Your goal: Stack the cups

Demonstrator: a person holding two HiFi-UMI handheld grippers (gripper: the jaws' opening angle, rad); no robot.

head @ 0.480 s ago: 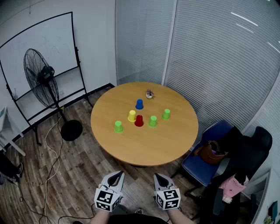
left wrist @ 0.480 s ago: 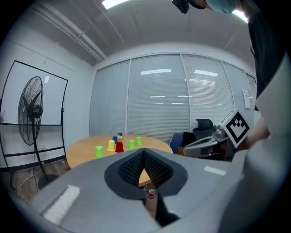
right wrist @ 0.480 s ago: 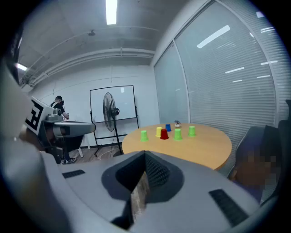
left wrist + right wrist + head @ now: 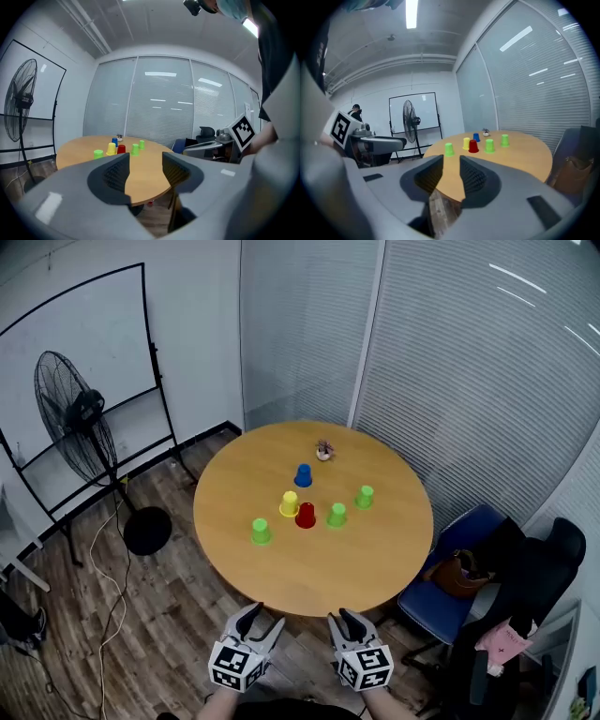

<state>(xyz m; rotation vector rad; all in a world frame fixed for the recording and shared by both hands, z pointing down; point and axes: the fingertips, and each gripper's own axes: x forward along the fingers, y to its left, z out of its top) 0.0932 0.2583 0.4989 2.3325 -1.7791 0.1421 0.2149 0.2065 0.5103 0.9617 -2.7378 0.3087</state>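
Six upturned cups stand near the middle of the round wooden table: blue, yellow, red and three green ones. Both grippers hover over the floor in front of the table's near edge, well short of the cups. My left gripper is open, its jaws spread with nothing between them. My right gripper holds its jaws close together with a narrow empty gap. The cups show far ahead in both gripper views, red and red among them.
A small potted ornament sits at the table's far side. A standing fan and a whiteboard are at the left. A blue chair with a brown bag and a black chair crowd the right.
The left gripper's jaws stand wider apart than before. The head view has shifted a little, so the table sits slightly lower in the picture. The cups have not moved.
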